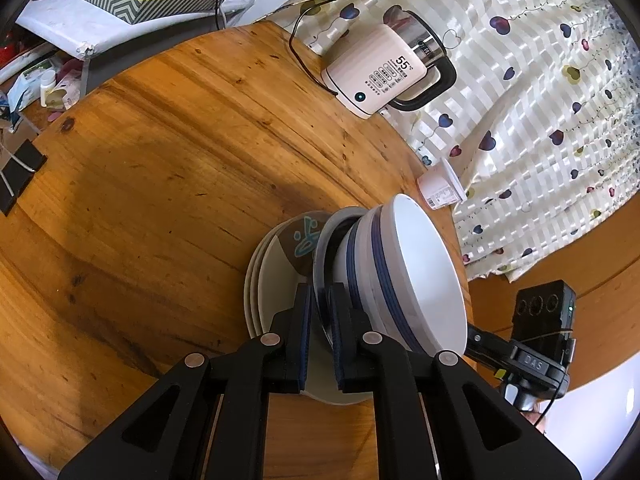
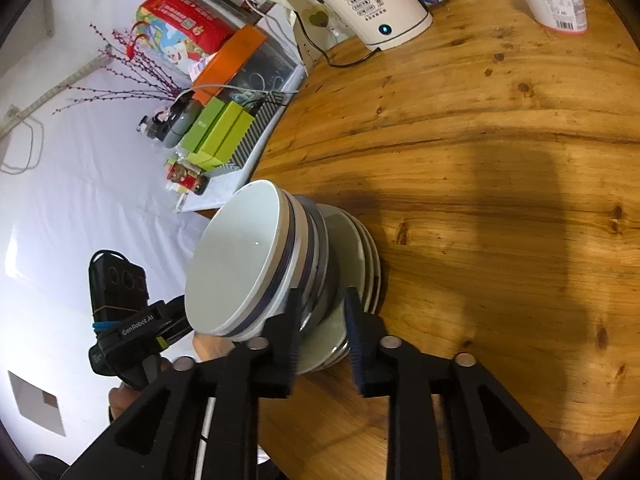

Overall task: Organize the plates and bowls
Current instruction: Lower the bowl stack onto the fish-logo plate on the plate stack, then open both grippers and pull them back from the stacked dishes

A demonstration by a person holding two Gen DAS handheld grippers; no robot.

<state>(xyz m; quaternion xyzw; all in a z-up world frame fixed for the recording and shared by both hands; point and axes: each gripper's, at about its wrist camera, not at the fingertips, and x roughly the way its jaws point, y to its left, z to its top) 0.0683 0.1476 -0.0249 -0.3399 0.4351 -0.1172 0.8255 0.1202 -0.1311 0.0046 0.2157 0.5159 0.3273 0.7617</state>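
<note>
The round wooden table (image 1: 168, 168) bears a cloth (image 1: 520, 100) printed with hearts over its far part. On it near the edge stands a cream kettle (image 1: 380, 68) with a black handle; its front reads "55°C" above rows of small characters too fine to read, and a blue light glows at its base. A white cup (image 1: 440, 188) with a barcode label lies by the cloth's edge.

Near the table's edge sits a pile of plates (image 1: 256, 280), one showing a teal design, and on it a stack of bowls (image 1: 416, 280), white with blue bands.

The left gripper (image 1: 320, 312) has its jaws nearly together on the rim of the lowest bowl. The right gripper (image 2: 322, 320) has its jaws somewhat apart astride the plates' rims, pads seemingly clear. In each wrist view the other gripper shows; one housing reads "GenRobot.AI", the other "DAS".
</note>
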